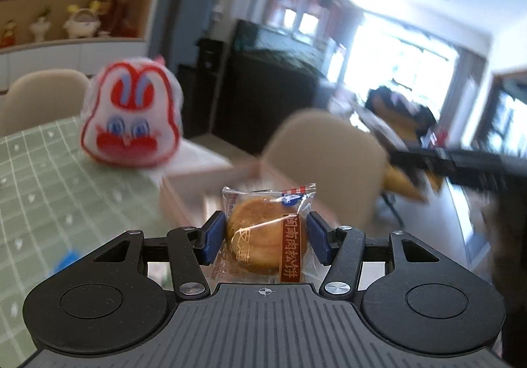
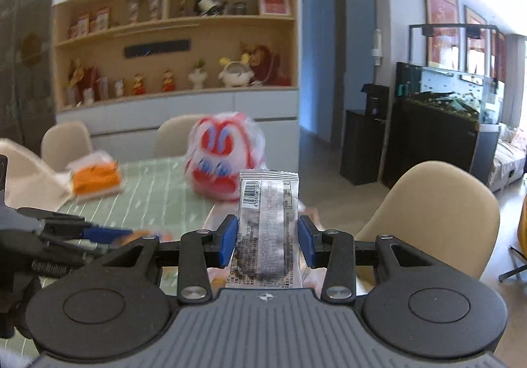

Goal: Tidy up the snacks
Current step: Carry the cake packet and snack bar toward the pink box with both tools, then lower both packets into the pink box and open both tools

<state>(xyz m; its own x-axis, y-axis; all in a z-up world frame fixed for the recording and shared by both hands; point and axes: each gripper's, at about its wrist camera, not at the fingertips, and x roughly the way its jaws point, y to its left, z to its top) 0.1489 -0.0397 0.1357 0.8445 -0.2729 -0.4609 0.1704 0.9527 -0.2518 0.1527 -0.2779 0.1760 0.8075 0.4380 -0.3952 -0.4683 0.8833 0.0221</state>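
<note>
My left gripper [image 1: 266, 238] is shut on a round golden pastry in a clear wrapper [image 1: 263, 233] and holds it up above a pale pink box [image 1: 210, 180] at the table's edge. My right gripper [image 2: 267, 238] is shut on a long snack bar in a clear wrapper with a barcode [image 2: 268, 223], held upright above the table. A red and white rabbit-face bag [image 1: 131, 118] stands on the green checked tablecloth [image 1: 39, 177]; it also shows in the right wrist view [image 2: 224, 154]. The left gripper shows blurred at the left of the right wrist view [image 2: 95, 233].
An orange and white packet [image 2: 94, 180] lies on the tablecloth [image 2: 158, 190] at the far left. Beige chairs [image 1: 326, 164] [image 2: 434, 213] stand round the table. Shelves with figurines [image 2: 178, 48] and a dark fish tank cabinet [image 2: 431, 137] are behind.
</note>
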